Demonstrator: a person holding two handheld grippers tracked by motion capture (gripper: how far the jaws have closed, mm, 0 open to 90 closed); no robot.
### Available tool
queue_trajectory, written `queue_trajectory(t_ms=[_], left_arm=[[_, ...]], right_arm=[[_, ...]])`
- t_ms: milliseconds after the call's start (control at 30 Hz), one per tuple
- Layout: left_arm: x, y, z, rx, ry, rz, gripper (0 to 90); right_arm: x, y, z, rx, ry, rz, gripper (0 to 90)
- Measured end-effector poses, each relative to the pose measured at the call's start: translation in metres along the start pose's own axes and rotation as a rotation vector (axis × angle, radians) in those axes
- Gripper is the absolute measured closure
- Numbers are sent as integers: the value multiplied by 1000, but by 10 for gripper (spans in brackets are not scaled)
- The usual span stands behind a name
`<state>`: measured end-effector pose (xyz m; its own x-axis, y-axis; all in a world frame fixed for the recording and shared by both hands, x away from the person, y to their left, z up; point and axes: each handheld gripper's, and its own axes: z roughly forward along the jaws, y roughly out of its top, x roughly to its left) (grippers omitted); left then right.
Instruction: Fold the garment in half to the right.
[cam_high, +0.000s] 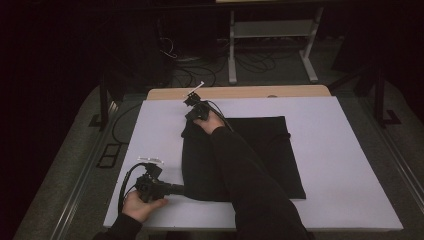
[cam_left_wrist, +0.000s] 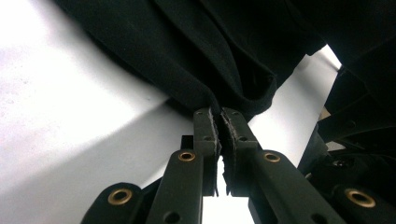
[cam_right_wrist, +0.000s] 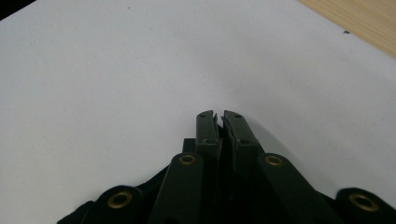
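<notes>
Dark floor and trailing cables surround a table whose wooden top (cam_high: 240, 92) is covered by a white sheet (cam_high: 350, 165), and on that sheet lies a black cloth (cam_high: 272, 150), folded or bunched along its left side.

At the near left corner of the cloth sits the left gripper (cam_high: 172, 189), held low over the sheet by the left hand (cam_high: 142, 206). In the left gripper view, its jaws stand together with only a thin slit between the pads, and the hem of the black cloth (cam_left_wrist: 205, 60) meets their tips; the fabric seems pinched there, with the folds rising up and away beyond the tips. White sheet (cam_left_wrist: 74, 130) shows on the left side of that view and again in a strip past the cloth's edge.

At the far left corner of the cloth is the right gripper (cam_high: 192, 106), held by the right hand (cam_high: 209, 122), whose dark sleeve (cam_high: 250, 185) reaches across the cloth from the bottom edge of the high view. In the right gripper view, its jaws are drawn together too, the pads nearly touching. Dark cloth (cam_right_wrist: 149, 186) shows low between the gripper's arms, behind the tips; whether any of it is caught between the pads cannot be told. Ahead of the tips lies bare white sheet (cam_right_wrist: 140, 70), with a wedge of wooden tabletop (cam_right_wrist: 359, 23) at the upper right corner.
</notes>
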<state>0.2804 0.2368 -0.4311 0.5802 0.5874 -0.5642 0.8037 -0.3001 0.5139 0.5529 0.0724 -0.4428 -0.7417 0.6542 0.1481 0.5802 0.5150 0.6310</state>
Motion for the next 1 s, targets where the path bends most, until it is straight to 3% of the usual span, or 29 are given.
queue_trajectory(t_ms=[433, 1000], left_arm=[[-3, 1, 0, -9, -16, 9, 835], [-4, 2, -2, -21, -15, 28, 835]], right_arm=[[6, 4, -15, 12, 0, -26, 848], [12, 3, -58, -12, -17, -107, 850]])
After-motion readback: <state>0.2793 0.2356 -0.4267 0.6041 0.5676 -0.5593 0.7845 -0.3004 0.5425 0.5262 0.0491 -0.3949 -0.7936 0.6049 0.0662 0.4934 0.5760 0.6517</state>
